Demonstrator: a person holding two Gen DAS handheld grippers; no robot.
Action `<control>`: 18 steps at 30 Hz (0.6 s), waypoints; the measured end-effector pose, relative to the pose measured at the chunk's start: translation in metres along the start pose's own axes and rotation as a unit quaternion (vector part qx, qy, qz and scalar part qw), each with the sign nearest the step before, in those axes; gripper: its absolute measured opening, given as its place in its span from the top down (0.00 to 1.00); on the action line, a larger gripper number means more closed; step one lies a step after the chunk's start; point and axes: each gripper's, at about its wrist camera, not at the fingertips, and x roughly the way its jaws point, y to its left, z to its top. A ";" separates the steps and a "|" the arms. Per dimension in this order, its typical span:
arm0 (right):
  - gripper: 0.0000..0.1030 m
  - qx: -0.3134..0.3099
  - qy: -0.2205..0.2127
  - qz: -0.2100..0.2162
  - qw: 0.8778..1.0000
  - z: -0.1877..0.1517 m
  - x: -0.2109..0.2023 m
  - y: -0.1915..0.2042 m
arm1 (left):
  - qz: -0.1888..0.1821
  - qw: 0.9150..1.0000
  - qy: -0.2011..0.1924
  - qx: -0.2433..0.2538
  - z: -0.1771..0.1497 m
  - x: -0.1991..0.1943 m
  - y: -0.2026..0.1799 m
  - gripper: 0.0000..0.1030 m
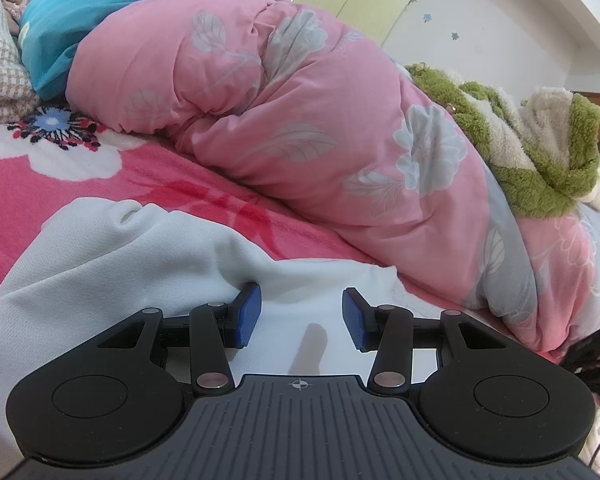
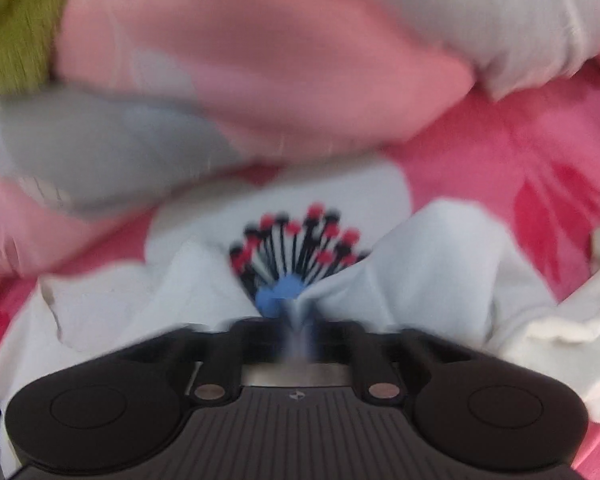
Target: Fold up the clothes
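A white knit garment [image 1: 112, 264] lies on the pink flowered bedspread [image 1: 28, 184]. My left gripper [image 1: 301, 316] is open, its blue pads [image 1: 248, 314] just above the garment with nothing between them. In the blurred right wrist view, my right gripper [image 2: 298, 322] is shut on a pinched fold of the white garment [image 2: 432, 260], which rises in a ridge from the jaws. The bedspread's flower print [image 2: 296, 240] shows just beyond it.
A rolled pink quilt with grey flowers [image 1: 300, 112] lies across the bed behind the garment; it also fills the top of the right wrist view [image 2: 260, 60]. A green and cream fleece [image 1: 540, 152] sits on it at right. A blue pillow [image 1: 80, 12] lies at far left.
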 end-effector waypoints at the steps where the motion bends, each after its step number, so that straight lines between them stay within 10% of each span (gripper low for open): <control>1: 0.99 0.014 -0.026 0.001 1.000 0.002 -0.007 -0.006 | 0.000 1.000 0.000 0.001 0.000 0.000 0.000 0.56; 18: 0.94 0.089 -0.131 -0.043 0.986 0.003 -0.012 -0.068 | 0.000 1.000 0.001 0.004 0.000 -0.002 0.000 0.56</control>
